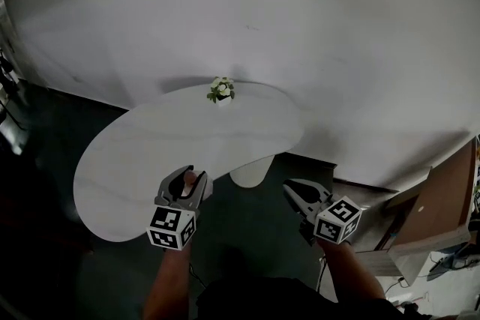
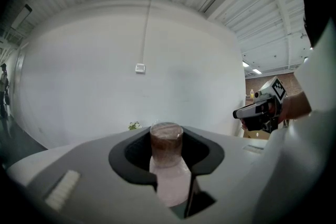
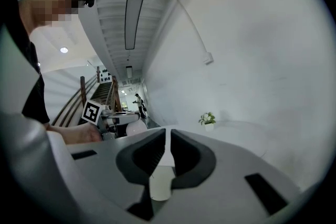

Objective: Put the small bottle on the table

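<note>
Between the jaws of the left gripper (image 1: 187,178) the small bottle (image 2: 167,157) is sitting, its pale body clamped by the dark pads and its brownish cap poking out beyond them. The jaws are standing fairly wide only because the bottle's body is filling the gap; they are pressing on it from both sides. Gripping the body rather than the cap is probably leaving the base free to meet the surface first.

Ahead of and beneath this gripper the white worktop (image 1: 150,154) is spreading out, and in the head view the gripper is hanging over its near edge, so the bottle is not yet resting on anything. Far beyond the gripper, by the wall, a small potted plant (image 1: 220,90) is standing, well apart from any likely landing spot.

Off to the side, the right gripper (image 1: 291,187) is hovering past the worktop's edge, its jaws drawn to a narrow slit with nothing between them. It seems to be idling, since one gripper is enough for so light a thing.
</note>
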